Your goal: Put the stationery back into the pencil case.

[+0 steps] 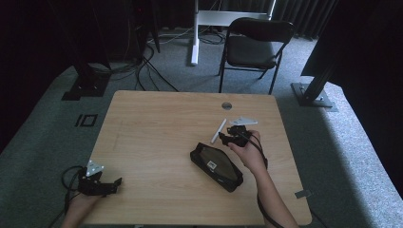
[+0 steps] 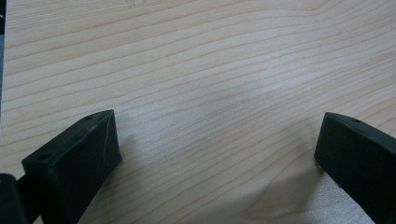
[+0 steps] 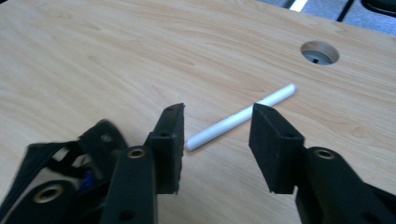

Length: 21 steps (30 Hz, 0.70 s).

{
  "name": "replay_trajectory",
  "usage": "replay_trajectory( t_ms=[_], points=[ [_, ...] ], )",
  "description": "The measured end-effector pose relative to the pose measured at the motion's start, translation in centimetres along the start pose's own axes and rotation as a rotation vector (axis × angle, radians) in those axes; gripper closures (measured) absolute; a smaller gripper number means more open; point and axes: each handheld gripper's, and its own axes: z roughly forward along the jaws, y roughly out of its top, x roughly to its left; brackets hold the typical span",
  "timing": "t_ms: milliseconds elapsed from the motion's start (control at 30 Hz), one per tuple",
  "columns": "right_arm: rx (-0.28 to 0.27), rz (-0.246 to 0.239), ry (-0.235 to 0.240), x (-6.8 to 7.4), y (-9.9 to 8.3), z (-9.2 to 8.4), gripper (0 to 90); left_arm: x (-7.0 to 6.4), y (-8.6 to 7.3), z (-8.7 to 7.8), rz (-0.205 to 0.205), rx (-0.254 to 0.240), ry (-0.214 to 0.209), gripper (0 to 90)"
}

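Straddling white stick (image 3: pixel 240 117): right gripper (image 3: pixel 217 135) part open, unpinched | left gripper (image 2: pixel 217 154) wide open, empty

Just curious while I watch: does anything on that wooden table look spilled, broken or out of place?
Nothing stands out. The thin white stick lies flat and whole on the light wooden table, and the flat black zip pouch lies beside it; no spill shows.

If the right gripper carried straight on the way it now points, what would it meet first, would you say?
Most likely the white stick: it lies on the table just ahead of the right gripper, crossing the gap between the open jaws. Depth is hard to judge, so the pads may pass over it.
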Motion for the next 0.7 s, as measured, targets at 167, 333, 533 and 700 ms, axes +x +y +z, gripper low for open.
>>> replay_trajectory(
  t_ms=[167,333,533,700],
  points=[
    [0.013,0.016,-0.014,-0.6,-0.2,0.9,48.5,0.0,0.0,0.0,0.000,0.000,0.000,0.1],
    [0.042,0.040,-0.017,-1.1,-0.1,1.9,46.3,0.0,0.0,0.0,0.000,0.000,0.000,0.1],
    [0.061,0.096,-0.044,-1.9,0.4,3.2,45.7,0.0,0.0,0.0,0.000,0.000,0.000,0.2],
    [0.066,0.139,-0.058,-2.2,0.7,4.2,45.9,0.0,0.0,0.0,0.000,0.000,0.000,0.1]
  ],
)
